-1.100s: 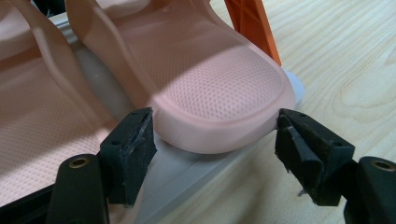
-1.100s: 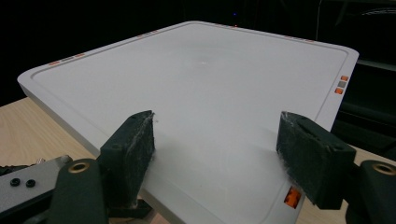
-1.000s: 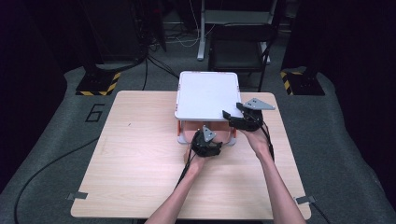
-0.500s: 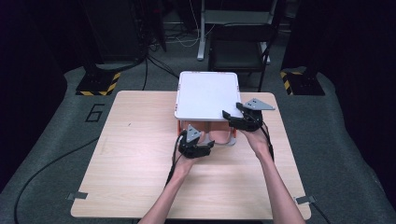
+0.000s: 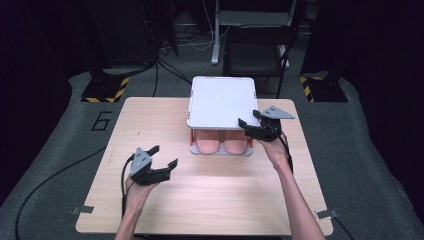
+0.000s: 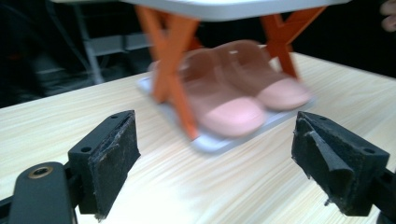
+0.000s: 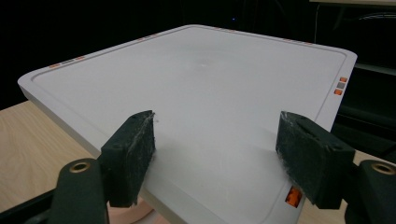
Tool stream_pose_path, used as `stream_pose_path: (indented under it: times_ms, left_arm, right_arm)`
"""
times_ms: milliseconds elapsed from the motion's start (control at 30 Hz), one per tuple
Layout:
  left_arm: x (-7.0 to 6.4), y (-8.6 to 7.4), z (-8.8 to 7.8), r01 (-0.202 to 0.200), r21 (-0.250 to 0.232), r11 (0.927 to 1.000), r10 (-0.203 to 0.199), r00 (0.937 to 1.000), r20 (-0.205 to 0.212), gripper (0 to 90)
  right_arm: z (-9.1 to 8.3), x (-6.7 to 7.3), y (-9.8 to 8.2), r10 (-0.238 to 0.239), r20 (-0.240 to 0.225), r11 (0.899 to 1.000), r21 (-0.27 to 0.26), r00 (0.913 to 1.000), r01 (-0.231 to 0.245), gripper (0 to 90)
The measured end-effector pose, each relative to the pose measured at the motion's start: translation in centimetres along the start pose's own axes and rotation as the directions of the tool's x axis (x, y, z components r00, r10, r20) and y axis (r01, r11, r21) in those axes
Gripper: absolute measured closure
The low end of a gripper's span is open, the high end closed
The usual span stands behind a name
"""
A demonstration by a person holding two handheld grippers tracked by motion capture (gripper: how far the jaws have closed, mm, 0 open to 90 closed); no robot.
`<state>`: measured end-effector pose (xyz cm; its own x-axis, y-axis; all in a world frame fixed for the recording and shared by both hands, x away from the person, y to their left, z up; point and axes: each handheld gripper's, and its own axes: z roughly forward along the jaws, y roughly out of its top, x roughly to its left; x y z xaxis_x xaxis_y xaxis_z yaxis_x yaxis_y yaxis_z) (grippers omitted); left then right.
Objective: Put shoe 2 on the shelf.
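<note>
In the high view the white top shelf point(image 5: 222, 102) covers the pink slippers point(image 5: 223, 145), leaving their toes showing. The left gripper view blurs the slippers point(image 6: 233, 91) and cuts the orange legs point(image 6: 173, 56) at its upper edge. In the right gripper view a pink patch point(image 7: 128, 213) under the shelf is perhaps a slipper.
</note>
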<state>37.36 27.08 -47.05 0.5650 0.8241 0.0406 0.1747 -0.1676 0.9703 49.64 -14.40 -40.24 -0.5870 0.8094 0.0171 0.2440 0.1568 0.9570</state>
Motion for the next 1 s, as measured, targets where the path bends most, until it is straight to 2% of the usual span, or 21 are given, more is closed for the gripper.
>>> stream_pose_path:
  times_ms: [100, 167, 200, 267, 300, 333, 367, 400, 500, 600, 667, 733, 800, 833, 867, 933, 1000]
  left_arm:
    - [1.4, -1.7, -1.9, 0.005, -0.010, 0.9999, -0.005, 0.9983, -0.058, 13.8]
    - [2.3, -2.5, -3.1, 0.022, -0.017, 0.9996, -0.024, 0.9937, -0.110, 13.6]
    - [2.9, -3.0, -3.7, 0.031, -0.044, 0.9986, -0.036, 0.9902, -0.135, 13.8]
    - [3.6, -3.6, -4.2, 0.047, -0.049, 0.9977, -0.055, 0.9846, -0.166, 14.2]
    - [4.0, -4.0, -4.4, 0.067, -0.065, 0.9957, -0.078, 0.9797, -0.185, 14.3]
    - [4.2, -4.2, -4.6, 0.083, -0.067, 0.9943, -0.094, 0.9774, -0.189, 14.7]
    - [4.5, -4.6, -4.7, 0.115, -0.073, 0.9907, -0.127, 0.9714, -0.200, 14.7]
    - [4.6, -4.7, -4.7, 0.128, -0.078, 0.9887, -0.142, 0.9690, -0.202, 14.8]
    - [5.1, -5.2, -4.9, 0.162, -0.066, 0.9846, -0.172, 0.9633, -0.206, 14.8]
    - [5.4, -5.3, -5.2, 0.170, -0.079, 0.9822, -0.184, 0.9587, -0.217, 14.9]
    - [5.5, -5.4, -5.4, 0.177, -0.073, 0.9815, -0.189, 0.9565, -0.222, 15.0]
    - [5.6, -5.5, -5.3, 0.183, -0.062, 0.9812, -0.193, 0.9523, -0.237, 15.2]
    - [5.8, -5.7, -5.4, 0.192, -0.048, 0.9801, -0.198, 0.9496, -0.243, 15.2]
    - [5.8, -5.7, -5.4, 0.201, -0.049, 0.9783, -0.207, 0.9471, -0.245, 15.3]
    - [5.9, -5.8, -5.4, 0.206, -0.046, 0.9775, -0.211, 0.9449, -0.251, 15.3]
    - [6.0, -5.8, -5.5, 0.216, -0.044, 0.9755, -0.220, 0.9419, -0.254, 15.3]
    - [6.1, -5.9, -5.6, 0.226, -0.050, 0.9729, -0.231, 0.9374, -0.260, 15.4]
  right_arm:
    - [0.0, -0.1, -0.1, -0.004, -0.002, 1.000, -0.009, 1.0000, 0.004, 27.9]
    - [0.0, 0.0, -0.1, -0.005, -0.003, 1.000, -0.014, 1.0000, 0.005, 27.9]
    - [0.0, 0.0, -0.1, -0.004, -0.002, 1.000, -0.014, 1.0000, 0.004, 27.9]
    - [-0.1, 0.1, 0.0, 0.007, 0.009, 1.000, -0.009, 0.9999, -0.007, 27.4]
    - [-0.1, 0.1, 0.0, -0.008, 0.026, 1.000, -0.013, 0.9996, 0.008, 26.3]
    - [-0.3, 0.2, 0.1, -0.020, 0.065, 1.000, -0.019, 0.9977, 0.021, 24.4]
    - [-0.5, 0.4, 0.1, -0.014, 0.079, 1.000, -0.026, 0.9968, 0.016, 24.5]
    - [-1.1, 0.7, 0.0, -0.021, 0.078, 0.998, -0.064, 0.9968, 0.026, 24.9]
    - [-2.7, 1.5, -0.3, -0.062, 0.099, 0.992, -0.102, 0.9932, 0.072, 24.3]
    - [-4.6, 1.9, -0.9, -0.074, 0.109, 0.990, -0.108, 0.9913, 0.085, 23.7]
    - [-6.1, 2.0, -1.6, -0.058, 0.108, 0.989, -0.126, 0.9925, 0.072, 23.6]
    - [-7.6, 2.1, -2.5, -0.055, 0.098, 0.988, -0.140, 0.9937, 0.069, 23.7]
    - [-9.1, 2.3, -3.7, -0.040, 0.116, 0.986, -0.154, 0.9924, 0.058, 24.2]
    - [-9.9, 2.4, -4.8, -0.019, 0.116, 0.985, -0.167, 0.9931, 0.038, 24.4]
    - [-10.4, 2.6, -5.8, -0.023, 0.121, 0.985, -0.167, 0.9924, 0.043, 24.9]
    - [-11.4, 2.7, -7.6, -0.024, 0.156, 0.984, -0.172, 0.9874, 0.052, 25.0]
    - [-12.1, 2.5, -9.1, 0.006, 0.169, 0.981, -0.192, 0.9856, 0.027, 24.9]
